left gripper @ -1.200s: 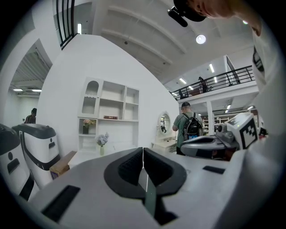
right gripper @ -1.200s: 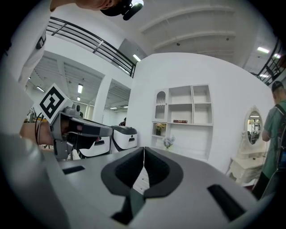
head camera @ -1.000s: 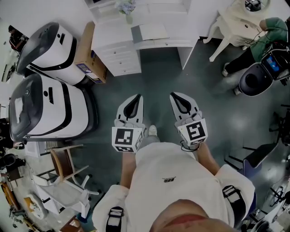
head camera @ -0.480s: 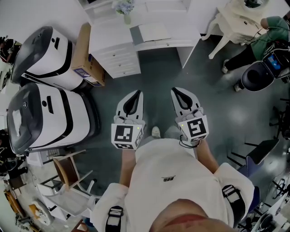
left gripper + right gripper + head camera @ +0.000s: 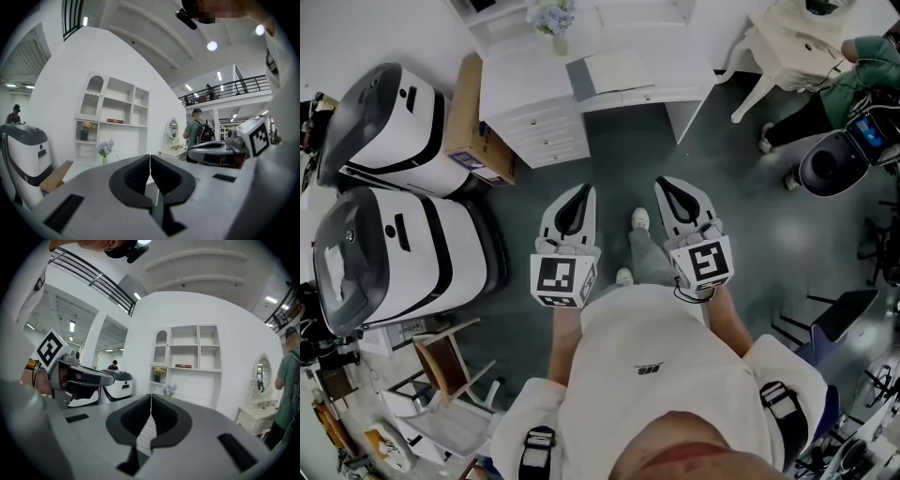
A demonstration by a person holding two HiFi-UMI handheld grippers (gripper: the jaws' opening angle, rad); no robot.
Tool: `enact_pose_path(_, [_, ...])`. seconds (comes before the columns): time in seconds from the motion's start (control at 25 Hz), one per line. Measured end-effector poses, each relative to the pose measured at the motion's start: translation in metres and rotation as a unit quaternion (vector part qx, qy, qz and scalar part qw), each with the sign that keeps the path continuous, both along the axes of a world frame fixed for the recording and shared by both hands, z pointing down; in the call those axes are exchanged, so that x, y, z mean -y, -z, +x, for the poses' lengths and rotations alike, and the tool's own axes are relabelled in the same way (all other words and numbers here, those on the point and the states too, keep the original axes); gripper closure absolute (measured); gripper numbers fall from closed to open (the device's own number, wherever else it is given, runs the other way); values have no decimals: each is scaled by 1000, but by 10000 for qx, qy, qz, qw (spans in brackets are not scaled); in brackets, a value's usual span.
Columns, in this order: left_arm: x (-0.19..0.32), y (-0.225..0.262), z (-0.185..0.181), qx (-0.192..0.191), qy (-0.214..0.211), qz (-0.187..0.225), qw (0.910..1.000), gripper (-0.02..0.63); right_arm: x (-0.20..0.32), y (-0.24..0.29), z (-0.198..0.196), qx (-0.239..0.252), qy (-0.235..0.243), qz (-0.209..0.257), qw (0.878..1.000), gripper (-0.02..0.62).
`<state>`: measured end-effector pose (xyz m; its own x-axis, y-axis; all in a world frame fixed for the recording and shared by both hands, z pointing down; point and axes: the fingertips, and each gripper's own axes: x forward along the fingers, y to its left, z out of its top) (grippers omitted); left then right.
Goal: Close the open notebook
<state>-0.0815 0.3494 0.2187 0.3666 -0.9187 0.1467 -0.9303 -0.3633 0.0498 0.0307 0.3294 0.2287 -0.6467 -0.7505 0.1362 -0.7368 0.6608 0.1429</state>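
The open notebook [image 5: 609,73] lies flat on the white desk [image 5: 525,75] at the top of the head view, one grey leaf at the left and a pale page at the right. Both grippers are held in front of the person's chest, well short of the desk and above the grey floor. My left gripper [image 5: 586,191] is shut with nothing in it, its jaws meeting in the left gripper view [image 5: 150,157]. My right gripper [image 5: 664,184] is shut and empty too, its jaws closed in the right gripper view [image 5: 151,396]. The jaws hide the notebook in both gripper views.
A vase of pale flowers [image 5: 555,21] stands on the desk left of the notebook, drawers [image 5: 548,136] below. A cardboard box [image 5: 469,112] and two big white-and-black machines [image 5: 380,112] [image 5: 384,248] stand left. A person [image 5: 853,66] sits at the right near a white chair [image 5: 769,56].
The person has walked forward: the desk and notebook come a little nearer and a foot steps out between the grippers. Both grippers stay shut, side by side.
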Motion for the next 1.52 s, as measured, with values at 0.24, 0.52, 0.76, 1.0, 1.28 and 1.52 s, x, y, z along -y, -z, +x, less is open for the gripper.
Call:
enact_pose_path(0.24, [38, -1, -7, -13, 65, 7, 10000, 606, 39, -1, -6, -5, 28, 19, 10000, 598])
enact_pose_path(0.52, [91, -6, -8, -37, 96, -73, 9999, 606, 93, -5, -8, -3, 72, -29, 10000, 598])
enact_pose_path(0.76, [137, -9, -8, -32, 142, -133, 9998, 606, 139, -6, -13, 13, 167, -122, 9998, 598])
enact_pose_path(1.0, [181, -14, -7, -14, 249, -255, 9994, 606, 185, -9, -14, -1, 309, -169, 9994, 598])
enact_pose_path(1.28, [232, -14, -2, 53, 373, -318, 9988, 606, 238, -6, -14, 96, 481, -240, 9985, 598])
enact_pose_path(1.52, [278, -18, 6, 46, 448, -331, 9984, 606, 286, -14, -10, 64, 656, -332, 9973, 598])
